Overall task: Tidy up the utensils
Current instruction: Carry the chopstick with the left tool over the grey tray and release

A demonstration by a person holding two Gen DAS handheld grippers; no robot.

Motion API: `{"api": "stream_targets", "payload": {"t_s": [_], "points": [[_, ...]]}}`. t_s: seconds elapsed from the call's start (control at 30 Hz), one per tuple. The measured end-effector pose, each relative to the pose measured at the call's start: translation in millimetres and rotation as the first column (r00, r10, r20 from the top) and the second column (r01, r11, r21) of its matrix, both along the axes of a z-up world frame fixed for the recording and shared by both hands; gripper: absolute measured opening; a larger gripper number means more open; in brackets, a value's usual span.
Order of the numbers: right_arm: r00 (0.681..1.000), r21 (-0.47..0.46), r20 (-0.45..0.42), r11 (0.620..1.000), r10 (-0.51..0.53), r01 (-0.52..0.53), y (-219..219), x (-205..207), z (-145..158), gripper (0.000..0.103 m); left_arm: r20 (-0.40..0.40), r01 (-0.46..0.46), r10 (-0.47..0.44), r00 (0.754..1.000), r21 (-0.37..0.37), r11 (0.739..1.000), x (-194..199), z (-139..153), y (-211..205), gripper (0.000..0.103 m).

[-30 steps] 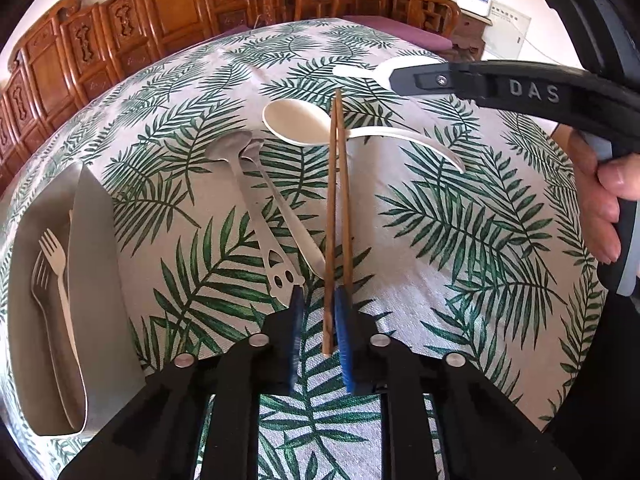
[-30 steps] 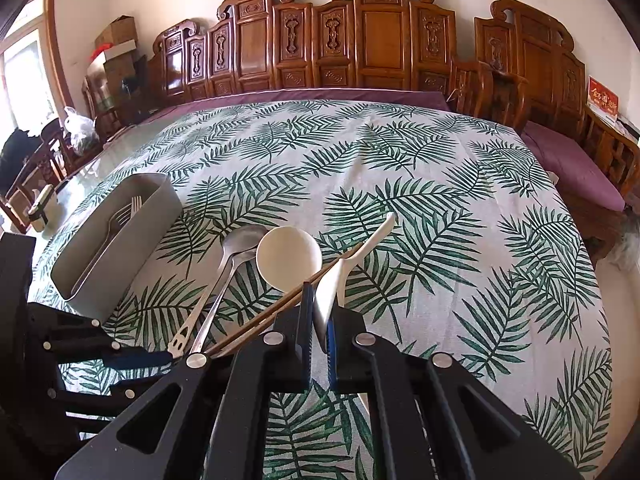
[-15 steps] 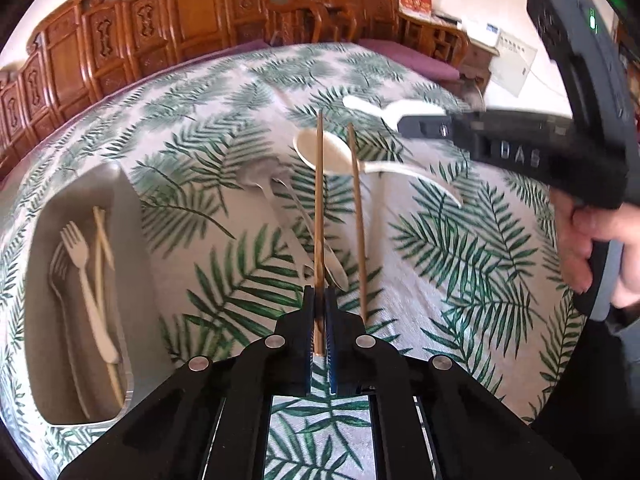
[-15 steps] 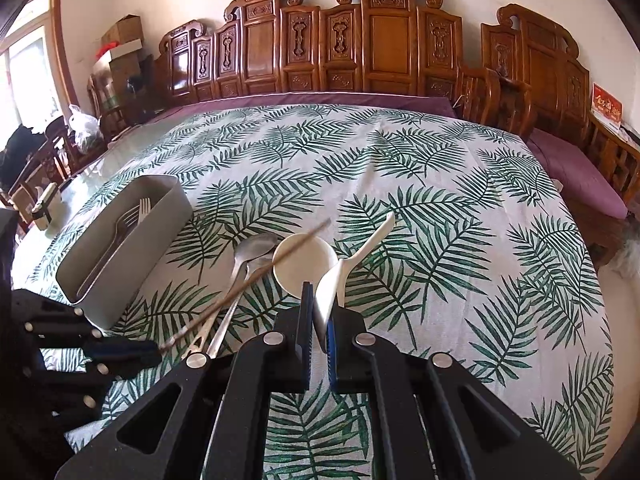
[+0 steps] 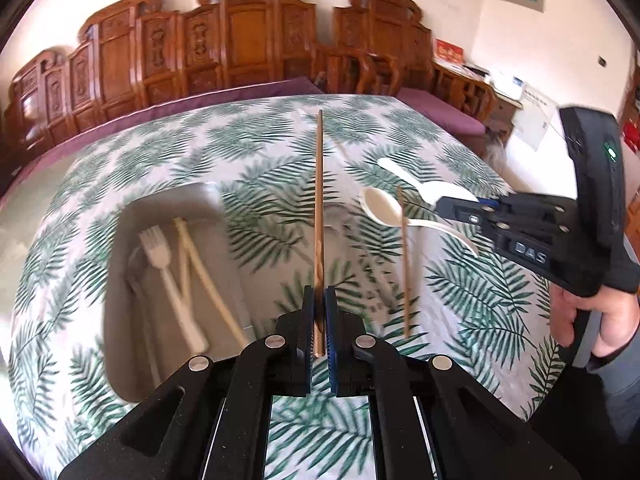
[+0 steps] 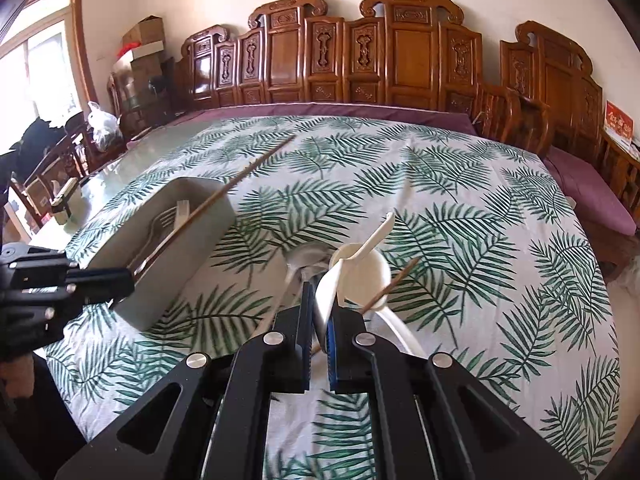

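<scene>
My left gripper (image 5: 319, 320) is shut on the lower end of a brown wooden chopstick (image 5: 319, 200), held above the table and close to the grey tray (image 5: 114, 300). The tray holds a white fork (image 5: 160, 248), a metal fork and pale chopsticks (image 5: 200, 272). A second brown chopstick (image 5: 405, 264) lies across a white spoon (image 5: 380, 204) on the cloth. My right gripper (image 6: 320, 312) is shut on another white spoon (image 6: 372, 240), lifted above the one lying on the cloth (image 6: 368, 276). Two metal spoons (image 6: 304, 260) lie just left of it.
The leaf-print tablecloth (image 6: 460, 200) covers a round table ringed by carved wooden chairs (image 6: 400, 60). A person's hand (image 5: 600, 320) grips the right tool's handle. Boxes and bags stand at the far left by a window (image 6: 36, 64).
My left gripper closed on one brown chopstick, lifted it and carried it left towards the tray; its twin stayed on the cloth. My right gripper kept the white spoon and shifted a little.
</scene>
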State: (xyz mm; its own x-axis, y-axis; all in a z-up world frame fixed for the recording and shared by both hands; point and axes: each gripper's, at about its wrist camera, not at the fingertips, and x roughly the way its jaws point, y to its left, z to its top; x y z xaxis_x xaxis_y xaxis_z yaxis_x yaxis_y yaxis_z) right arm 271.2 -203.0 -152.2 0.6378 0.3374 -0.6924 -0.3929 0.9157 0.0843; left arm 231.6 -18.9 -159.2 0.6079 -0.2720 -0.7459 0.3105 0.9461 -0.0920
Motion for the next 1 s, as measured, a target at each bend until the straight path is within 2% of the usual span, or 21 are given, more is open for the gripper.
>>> {"api": "stream_targets", "payload": {"t_s": [0.23, 0.43, 0.7, 1.0], "points": [[0.999, 0.002, 0.011, 0.999, 0.035, -0.035, 21.2, -12.5, 4.4, 0.007, -0.013, -0.091, 0.091, 0.996, -0.013, 0.996, -4.4, 1.6, 43.9, 0.004], [0.998, -0.018, 0.007, 0.997, 0.069, -0.069, 35.6, -21.5, 0.2, 0.007, -0.047, -0.162, 0.162, 0.986, 0.005, 0.987, -1.4, -5.8, 73.3, 0.004], [0.998, -0.023, -0.002, 0.997, 0.07, -0.07, 35.0, -21.0, -4.1, 0.007, -0.126, -0.212, 0.216, 0.968, 0.044, 0.976, 8.7, -25.4, 93.2, 0.004], [0.997, -0.021, -0.004, 0.997, 0.076, -0.076, 35.2, -20.5, -5.8, 0.007, -0.15, -0.228, 0.234, 0.96, 0.057, 0.972, 10.9, -33.0, 97.1, 0.004]]}}
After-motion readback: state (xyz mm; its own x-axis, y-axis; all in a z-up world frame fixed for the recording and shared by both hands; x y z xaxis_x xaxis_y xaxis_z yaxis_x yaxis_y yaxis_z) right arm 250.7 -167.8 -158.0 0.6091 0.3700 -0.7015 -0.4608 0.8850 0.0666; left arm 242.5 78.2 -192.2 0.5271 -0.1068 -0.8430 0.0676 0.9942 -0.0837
